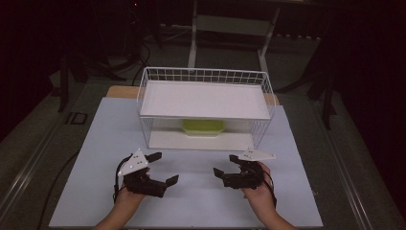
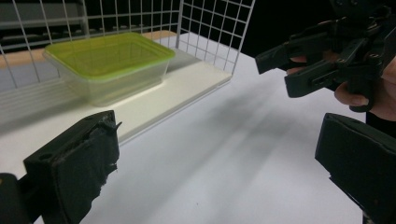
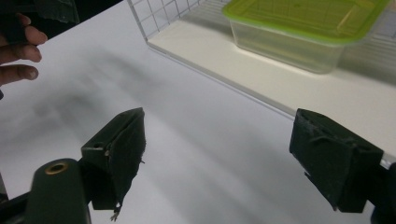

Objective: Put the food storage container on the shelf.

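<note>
both grippers just hanging out in front of the rack

left gripper (image 1: pixel 162 168) and right gripper (image 1: pixel 225 165) both spread wide, nothing held; green-lidded container (image 1: pixel 203 127) sits on the wire rack's (image 1: pixel 206 75) lower shelf.

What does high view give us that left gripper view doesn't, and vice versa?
High view alone: the rack's upper shelf, the left gripper from outside with its grey plate, both forearms. Left gripper view alone: the container's clear walls under the green lid, the left gripper's torn jaw pads. Both: the green-lidded container on the lower shelf, the open right gripper, the white table.
</note>
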Tool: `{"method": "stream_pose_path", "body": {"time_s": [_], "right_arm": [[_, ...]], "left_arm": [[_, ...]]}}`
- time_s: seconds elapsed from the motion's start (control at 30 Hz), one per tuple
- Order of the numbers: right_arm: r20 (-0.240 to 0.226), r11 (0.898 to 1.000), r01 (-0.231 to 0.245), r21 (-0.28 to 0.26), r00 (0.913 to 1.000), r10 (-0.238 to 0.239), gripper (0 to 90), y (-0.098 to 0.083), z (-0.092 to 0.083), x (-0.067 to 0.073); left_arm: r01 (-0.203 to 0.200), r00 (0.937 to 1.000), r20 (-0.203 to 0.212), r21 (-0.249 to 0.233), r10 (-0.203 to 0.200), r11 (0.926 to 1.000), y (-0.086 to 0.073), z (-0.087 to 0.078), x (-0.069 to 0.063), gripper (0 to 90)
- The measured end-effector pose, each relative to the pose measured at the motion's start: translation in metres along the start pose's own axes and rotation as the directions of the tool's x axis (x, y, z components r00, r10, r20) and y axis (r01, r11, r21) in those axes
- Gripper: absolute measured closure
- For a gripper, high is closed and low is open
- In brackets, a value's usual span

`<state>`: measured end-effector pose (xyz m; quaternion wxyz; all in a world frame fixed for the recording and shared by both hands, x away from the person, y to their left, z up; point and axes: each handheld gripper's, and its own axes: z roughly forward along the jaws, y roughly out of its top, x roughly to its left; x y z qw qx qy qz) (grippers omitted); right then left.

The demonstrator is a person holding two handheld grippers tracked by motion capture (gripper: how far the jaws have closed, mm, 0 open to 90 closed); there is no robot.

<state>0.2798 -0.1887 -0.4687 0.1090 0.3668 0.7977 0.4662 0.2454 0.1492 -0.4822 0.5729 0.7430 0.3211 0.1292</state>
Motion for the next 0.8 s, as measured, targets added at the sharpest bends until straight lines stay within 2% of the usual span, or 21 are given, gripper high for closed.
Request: {"method": "stream_pose_path", "body": {"time_s": [0.23, 0.53, 0.8], "right_arm": [[0.021, 1.000, 0.027, -0.006, 0.9994, -0.027, 18.4, -0.011, -0.009, -0.005], [0.026, 1.000, -0.012, -0.019, 0.9996, 0.013, 18.6, -0.028, -0.011, -0.017], [0.030, 1.000, -0.006, -0.014, 0.9995, 0.006, 18.7, -0.033, -0.011, -0.022]], "left_arm": [[0.002, 1.0000, 0.010, 0.000, -0.002, 1.0000, -0.005, 0.002, 0.000, 0.3], [0.003, 1.0000, 0.007, 0.005, -0.003, 1.0000, -0.011, 0.004, 0.002, 0.3], [-0.001, 0.9998, 0.018, -0.003, 0.001, 1.0000, -0.012, 0.006, 0.001, 0.3]]}}
